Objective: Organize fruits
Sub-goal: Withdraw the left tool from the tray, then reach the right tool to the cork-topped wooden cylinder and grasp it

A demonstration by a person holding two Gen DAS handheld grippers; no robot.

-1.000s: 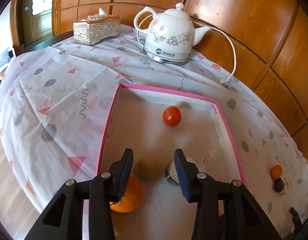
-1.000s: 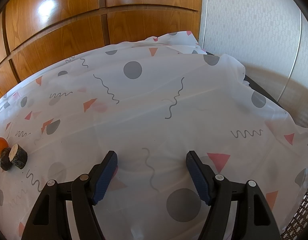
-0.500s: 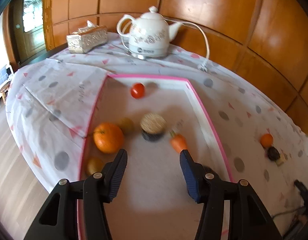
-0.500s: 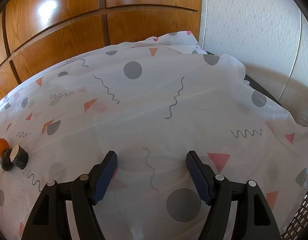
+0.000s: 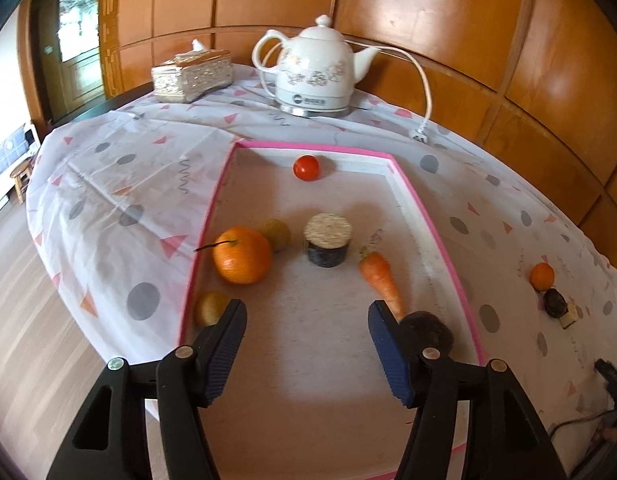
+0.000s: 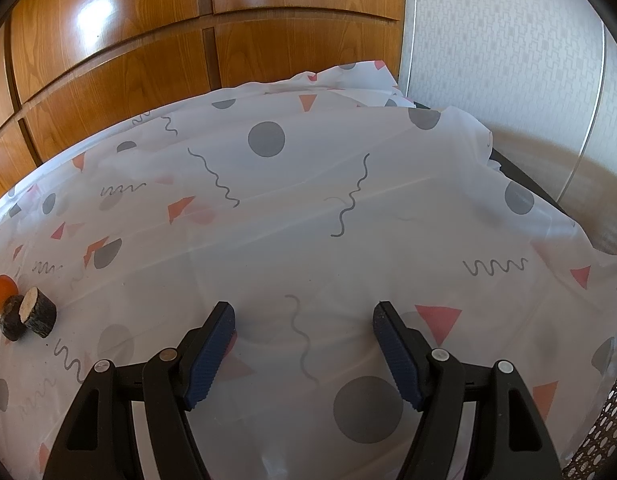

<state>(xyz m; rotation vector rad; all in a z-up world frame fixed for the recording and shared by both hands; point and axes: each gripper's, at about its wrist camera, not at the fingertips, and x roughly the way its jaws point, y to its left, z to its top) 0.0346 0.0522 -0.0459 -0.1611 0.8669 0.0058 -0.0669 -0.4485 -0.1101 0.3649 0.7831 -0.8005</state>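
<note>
Glossy orange-brown wooden wall panels with dark grooves curve behind the tabletop, catching bright patches of light. A white cloth printed with grey dots, pink triangles and squiggles covers the tabletop. In the left wrist view, a dark-framed wooden door with a glass pane stands at far left above a pale wood-plank floor. In the right wrist view, white textured wallpaper fills the right side.

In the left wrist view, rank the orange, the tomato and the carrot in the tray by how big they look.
1. Orange, clearly the largest.
2. Carrot, long but thin; its tip is hidden behind the hand-held gripper's finger.
3. Tomato, smallest, though it lies farthest from the camera, so its true size against the carrot is unsure.
</note>
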